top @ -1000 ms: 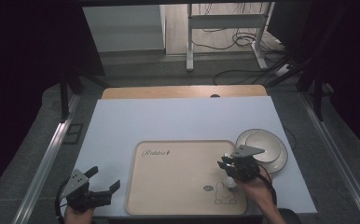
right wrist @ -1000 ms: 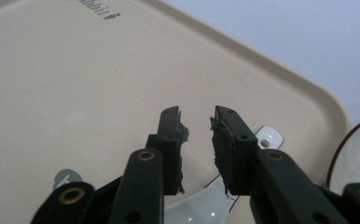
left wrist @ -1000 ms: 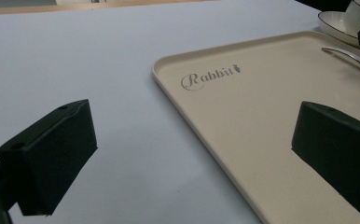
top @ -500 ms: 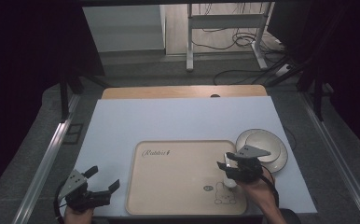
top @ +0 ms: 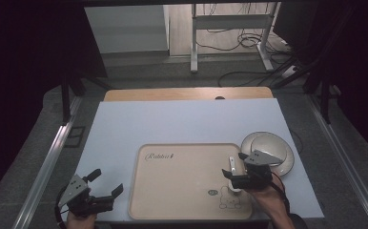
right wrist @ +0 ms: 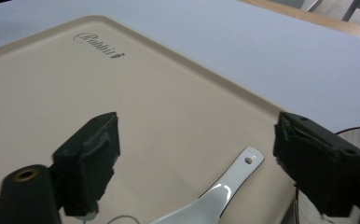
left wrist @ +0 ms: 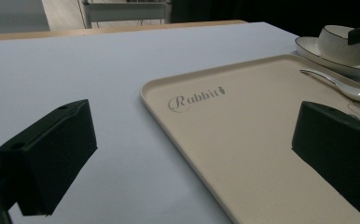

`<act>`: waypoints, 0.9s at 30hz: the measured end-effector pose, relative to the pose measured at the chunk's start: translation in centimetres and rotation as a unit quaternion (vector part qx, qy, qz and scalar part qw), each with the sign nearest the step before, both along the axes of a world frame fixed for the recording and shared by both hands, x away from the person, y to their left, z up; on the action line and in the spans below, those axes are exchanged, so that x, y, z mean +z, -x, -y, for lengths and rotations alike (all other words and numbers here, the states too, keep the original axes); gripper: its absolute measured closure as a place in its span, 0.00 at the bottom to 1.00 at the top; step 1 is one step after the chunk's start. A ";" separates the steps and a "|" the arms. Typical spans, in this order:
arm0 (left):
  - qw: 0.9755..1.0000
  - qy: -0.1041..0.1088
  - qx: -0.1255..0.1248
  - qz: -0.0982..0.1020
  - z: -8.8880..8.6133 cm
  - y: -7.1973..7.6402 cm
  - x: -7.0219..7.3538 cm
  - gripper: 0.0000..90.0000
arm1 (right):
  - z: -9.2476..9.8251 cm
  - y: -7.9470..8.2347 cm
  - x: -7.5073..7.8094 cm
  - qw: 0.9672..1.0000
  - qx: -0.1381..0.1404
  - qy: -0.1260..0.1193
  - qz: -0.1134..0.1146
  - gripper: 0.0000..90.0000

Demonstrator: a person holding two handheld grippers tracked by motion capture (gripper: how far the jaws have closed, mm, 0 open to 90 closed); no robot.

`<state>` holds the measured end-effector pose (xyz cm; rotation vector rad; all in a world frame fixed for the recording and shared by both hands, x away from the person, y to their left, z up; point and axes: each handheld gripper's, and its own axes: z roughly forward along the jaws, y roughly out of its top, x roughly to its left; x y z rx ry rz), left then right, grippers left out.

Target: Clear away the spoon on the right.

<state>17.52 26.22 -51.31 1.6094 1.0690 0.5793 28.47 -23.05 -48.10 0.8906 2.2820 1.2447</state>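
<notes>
Where the high view looks down on the pale blue table [top: 182,119], a beige tray [top: 187,191] lies near the front edge, with "Rabbit" lettering at its far left corner and a small rabbit drawing near its front right. A white spoon [top: 231,172] lies on the right part of the tray, its handle pointing away from the person. Just off the tray's right edge sits a white plate [top: 287,155] with a bowl [top: 260,142] on it. The right gripper [top: 233,172] hangs over the spoon, jaws apart, held by a hand [top: 265,198] coming in from the bottom. The left gripper [top: 107,183] is at the table's front left corner, beside the tray, jaws apart and holding nothing.

Seen from the left gripper view, the two black jaws stand wide apart, one over the bare table [left wrist: 75,74] and one over the tray [left wrist: 243,135]. The spoon [left wrist: 341,86] lies far off near the tray's edge, with the bowl [left wrist: 341,42] on its plate [left wrist: 315,50] beyond it.

Through the right gripper view, the jaws are spread wide on either side of the spoon [right wrist: 215,193], not touching it. The spoon rests flat on the tray [right wrist: 136,93], and its handle has a small hole at the end. The table [right wrist: 271,51] stretches beyond the tray.
</notes>
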 end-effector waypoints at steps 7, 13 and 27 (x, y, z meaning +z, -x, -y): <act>1.000 -0.006 -0.001 0.007 0.2 0.1 0.1 0.00 | 0.7 0.7 0.2 1.000 -0.003 -0.009 0.004 0.06; 1.000 -0.009 -0.002 0.010 0.3 0.1 0.1 0.00 | 1.2 1.2 0.6 1.000 0.000 -0.022 0.007 0.03; 1.000 -0.011 0.000 0.014 0.4 0.2 0.1 0.00 | 2.1 2.2 1.2 0.999 -0.002 -0.039 0.018 0.01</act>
